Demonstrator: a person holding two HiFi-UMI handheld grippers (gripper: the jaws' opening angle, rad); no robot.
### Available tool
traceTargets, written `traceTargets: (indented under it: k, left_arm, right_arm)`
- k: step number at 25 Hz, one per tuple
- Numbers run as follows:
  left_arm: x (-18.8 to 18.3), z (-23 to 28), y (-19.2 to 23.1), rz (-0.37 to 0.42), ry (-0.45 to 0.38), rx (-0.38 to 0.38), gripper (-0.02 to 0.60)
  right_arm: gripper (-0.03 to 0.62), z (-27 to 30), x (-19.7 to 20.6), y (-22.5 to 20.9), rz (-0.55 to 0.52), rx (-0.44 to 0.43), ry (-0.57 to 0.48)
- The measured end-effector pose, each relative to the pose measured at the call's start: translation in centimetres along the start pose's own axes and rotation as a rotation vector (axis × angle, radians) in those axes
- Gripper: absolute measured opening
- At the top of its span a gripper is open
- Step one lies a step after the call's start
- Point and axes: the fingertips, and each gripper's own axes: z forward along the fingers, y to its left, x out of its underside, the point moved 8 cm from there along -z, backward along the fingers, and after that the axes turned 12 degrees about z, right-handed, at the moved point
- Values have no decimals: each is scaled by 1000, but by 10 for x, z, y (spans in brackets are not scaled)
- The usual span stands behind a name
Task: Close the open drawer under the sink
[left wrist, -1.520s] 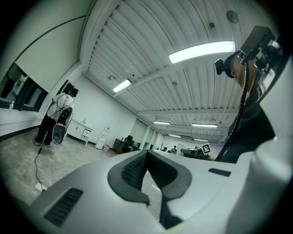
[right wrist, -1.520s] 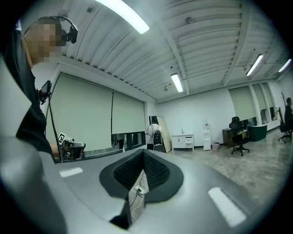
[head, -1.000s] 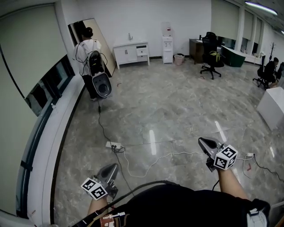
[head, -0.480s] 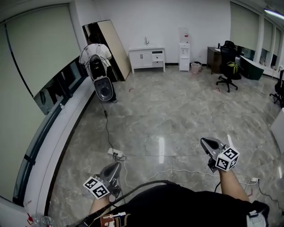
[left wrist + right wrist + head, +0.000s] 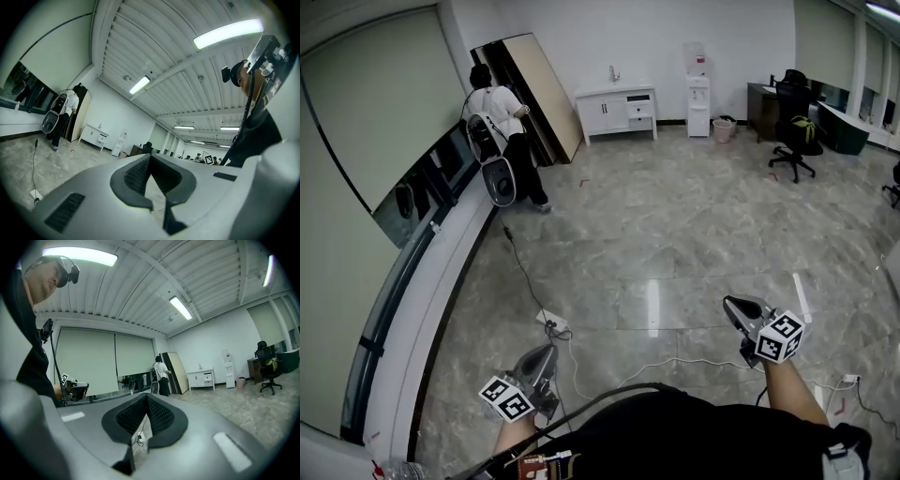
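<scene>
Left gripper (image 5: 546, 351) and right gripper (image 5: 734, 306) are closed, empty; the drawer (image 5: 642, 109) of the distant sink cabinet (image 5: 617, 111) is indistinct.

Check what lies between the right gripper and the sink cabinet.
Only bare marble floor, in the head view, from right gripper to sink cabinet.

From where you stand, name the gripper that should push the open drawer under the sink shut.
Right, narrowly. The drawer sits at the right end of the sink cabinet, far across the floor. The right gripper and left gripper are both shut, empty and similarly distant.
</scene>
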Motion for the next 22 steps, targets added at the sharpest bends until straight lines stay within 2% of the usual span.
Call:
traceTargets:
  k: [4,7,12,16,22]
  left_arm:
    - [-1,19,59,-21,-17,50,0]
    - [-11,34,113,-29,-15,91,0]
    - [-43,38,198,16,-17,162,0]
    - [-51,34,258,15,3,158,0]
    - [-44,37,307,-16,-1,149,0]
  right_arm:
    - [2,47,-17,6,-59,31,1]
    - [2,85,-33,9,-58,87,-30]
    - [2,158,-51,31,-63,138,-62]
    - [2,219,-55,47,-64,124,-78]
    - [2,272,-52,46,-75,127,-23]
